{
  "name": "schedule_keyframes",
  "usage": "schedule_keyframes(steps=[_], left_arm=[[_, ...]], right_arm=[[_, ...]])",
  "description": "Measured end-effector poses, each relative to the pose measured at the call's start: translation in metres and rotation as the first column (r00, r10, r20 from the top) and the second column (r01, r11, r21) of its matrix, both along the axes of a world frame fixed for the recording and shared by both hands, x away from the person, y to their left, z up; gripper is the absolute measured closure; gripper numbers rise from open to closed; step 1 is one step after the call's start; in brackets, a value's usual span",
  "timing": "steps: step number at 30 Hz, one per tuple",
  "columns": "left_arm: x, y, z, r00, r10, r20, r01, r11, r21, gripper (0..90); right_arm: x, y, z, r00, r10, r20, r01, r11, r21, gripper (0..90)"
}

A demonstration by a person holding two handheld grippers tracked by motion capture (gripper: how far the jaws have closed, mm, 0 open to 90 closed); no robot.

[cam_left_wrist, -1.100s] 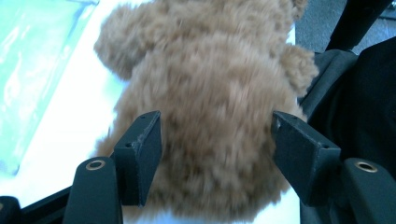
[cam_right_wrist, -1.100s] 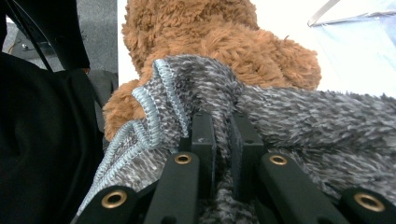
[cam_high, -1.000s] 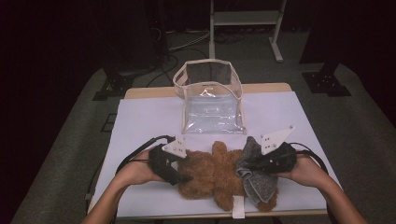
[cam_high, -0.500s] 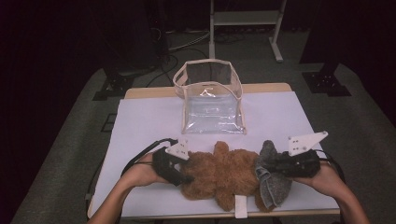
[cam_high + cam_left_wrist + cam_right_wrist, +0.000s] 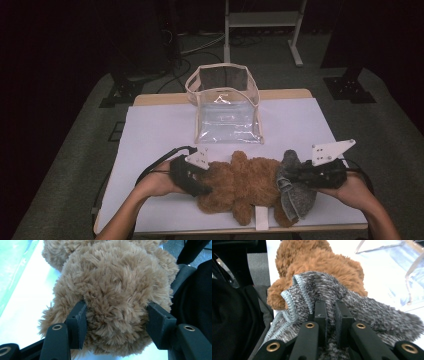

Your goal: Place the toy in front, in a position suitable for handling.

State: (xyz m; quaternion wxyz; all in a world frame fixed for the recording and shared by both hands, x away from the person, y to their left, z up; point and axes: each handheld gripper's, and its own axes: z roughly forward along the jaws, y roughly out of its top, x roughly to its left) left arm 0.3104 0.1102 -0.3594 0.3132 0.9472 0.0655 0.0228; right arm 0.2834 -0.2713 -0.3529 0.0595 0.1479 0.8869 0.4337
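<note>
My left tool [image 5: 192,175] lies low and level, pointing toward the right tool, my hand [image 5: 157,182] wrapped around its rear and the forearm running back from it. Its jaws have just been closing and now press on the teddy bear [image 5: 112,297] from both sides. My right tool [image 5: 305,176] points back at the left one, gripped by my right hand [image 5: 350,187] behind it. Its jaws are pinched nearly together on a fold of grey knit cloth [image 5: 332,290].
</note>
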Motion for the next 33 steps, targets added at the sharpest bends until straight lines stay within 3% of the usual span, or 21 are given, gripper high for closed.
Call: schedule_keyframes(steps=[6, 10, 13, 16, 20, 23, 26, 27, 31, 33], left_arm=[[0.000, 0.000, 0.000, 0.9998, -0.017, 0.006, 0.017, 0.9999, 0.003, 39.5], [0.001, -0.006, 0.001, 0.9996, -0.026, 0.012, 0.025, 0.9996, 0.009, 39.4], [0.000, -0.010, 0.001, 0.9991, -0.037, 0.022, 0.036, 0.9992, 0.019, 39.2], [-0.002, -0.009, 0.001, 0.9981, -0.050, 0.036, 0.050, 0.9985, 0.023, 39.1], [-0.004, -0.009, 0.000, 0.9982, -0.052, 0.031, 0.052, 0.9986, 0.011, 39.2], [-0.003, -0.012, 0.001, 0.9975, -0.060, 0.038, 0.059, 0.9979, 0.025, 39.2], [-0.004, -0.018, 0.000, 0.9972, -0.065, 0.038, 0.064, 0.9976, 0.025, 39.2], [-0.004, -0.020, 0.000, 0.9967, -0.071, 0.040, 0.070, 0.9972, 0.025, 39.1], [-0.004, -0.022, -0.002, 0.9961, -0.080, 0.036, 0.080, 0.9968, 0.005, 39.2], [-0.004, -0.024, -0.003, 0.9963, -0.079, 0.033, 0.079, 0.9969, 0.004, 39.3]], right_arm=[[-0.001, -0.017, -0.013, 0.9989, -0.029, -0.037, 0.028, 0.999, -0.037, 81.6], [0.002, -0.015, 0.006, 0.9998, -0.018, 0.004, 0.018, 1.000, -0.011, 81.6], [0.009, -0.003, 0.016, 0.9996, 0.017, 0.024, -0.016, 1.000, -0.025, 81.5], [0.013, 0.003, 0.009, 0.9992, 0.039, 0.007, -0.038, 0.998, -0.045, 81.5], [0.012, -0.008, 0.001, 0.9990, 0.027, -0.037, -0.029, 0.997, -0.068, 81.5], [0.015, -0.011, 0.013, 1.0000, 0.002, -0.007, -0.003, 0.996, -0.090, 81.4], [0.022, -0.003, 0.027, 0.9998, 0.011, 0.019, -0.010, 0.999, -0.042, 81.2], [0.023, 0.001, 0.028, 0.9997, 0.018, 0.018, -0.017, 0.999, -0.046, 81.2], [0.024, 0.005, 0.014, 0.9995, 0.028, -0.017, -0.030, 0.992, -0.120, 81.3], [0.022, -0.004, 0.013, 0.9995, 0.007, -0.031, -0.011, 0.993, -0.121, 81.3]])
